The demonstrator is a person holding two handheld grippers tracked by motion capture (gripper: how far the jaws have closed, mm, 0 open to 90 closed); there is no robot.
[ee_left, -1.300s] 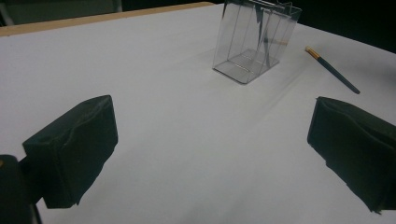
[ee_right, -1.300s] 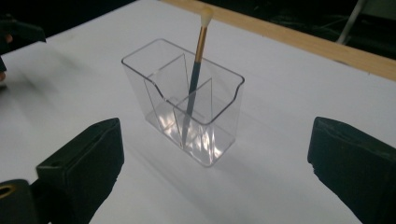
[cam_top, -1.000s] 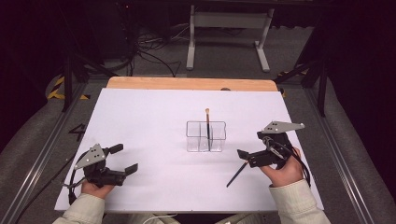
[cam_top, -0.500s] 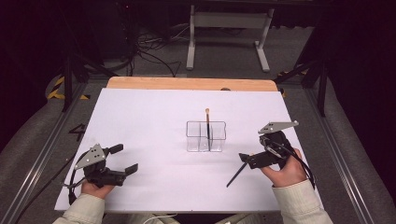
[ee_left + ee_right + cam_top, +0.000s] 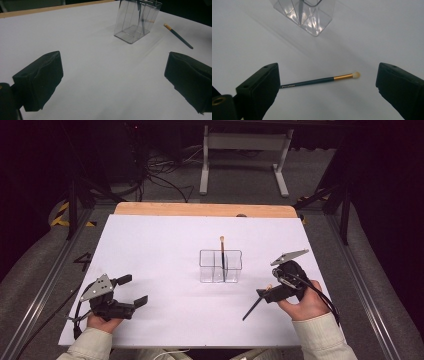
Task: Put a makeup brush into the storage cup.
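Observation:
A clear plastic divided box (image 5: 220,266) stands mid-table, and a thin brush (image 5: 222,251) stands upright in it. A second brush (image 5: 251,308), dark handled with a gold ferrule and pale tip, lies flat on the white sheet. My right gripper (image 5: 267,292) hovers over its tip end, open. In the right gripper view the brush (image 5: 319,80) lies crosswise between the wide-apart jaws of the gripper (image 5: 328,71), with the box (image 5: 307,12) beyond. My left gripper (image 5: 133,290) rests open at the front left, holding nothing. Its view shows the box (image 5: 136,20) and the lying brush (image 5: 178,36).
A white sheet (image 5: 160,250) covers the table, with a wooden edge (image 5: 200,210) showing at the far side. Beyond it are a metal stand (image 5: 240,142) and cables on the dark floor. Metal rails run along both table sides.
My right gripper has shifted slightly down and toward the person, tilting over the lying brush. The left gripper and both brushes have stayed put.

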